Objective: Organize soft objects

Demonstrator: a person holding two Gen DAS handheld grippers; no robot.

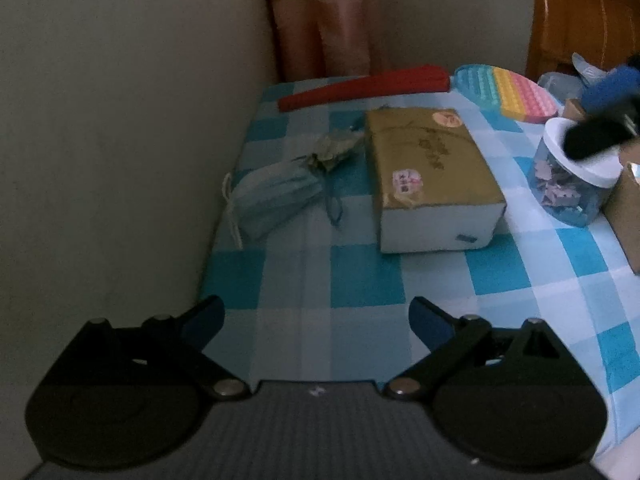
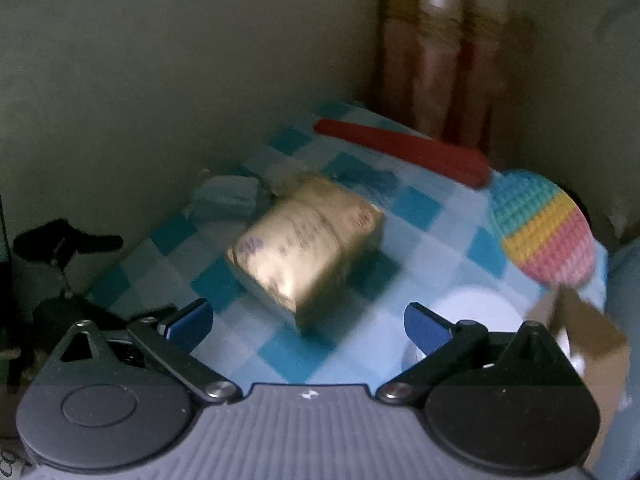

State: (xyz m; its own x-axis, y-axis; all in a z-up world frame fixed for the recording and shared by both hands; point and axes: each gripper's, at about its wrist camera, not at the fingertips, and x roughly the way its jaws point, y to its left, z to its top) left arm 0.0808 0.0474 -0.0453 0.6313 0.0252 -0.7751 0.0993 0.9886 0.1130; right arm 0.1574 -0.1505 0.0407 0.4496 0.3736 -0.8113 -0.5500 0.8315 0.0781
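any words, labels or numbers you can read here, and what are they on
None can be read.
Gold box: dark writing along the top, too blurred to read.
Its white and pink sticker: marks too small to read.
Its round orange sticker: too blurred.
In the right wrist view the box is smeared by motion.

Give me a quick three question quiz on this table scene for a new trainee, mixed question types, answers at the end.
1. True or false: the left claw is shut on the gold tissue pack.
2. Which lies nearest the wall: A the blue face masks, B the rainbow pop mat, C the clear jar?
3. Fill in: the red folded fan lies at the ___ edge of the checked tablecloth.

Key: 1 false, both claws, including the right claw, are open and empty. 2 A. 3 far.
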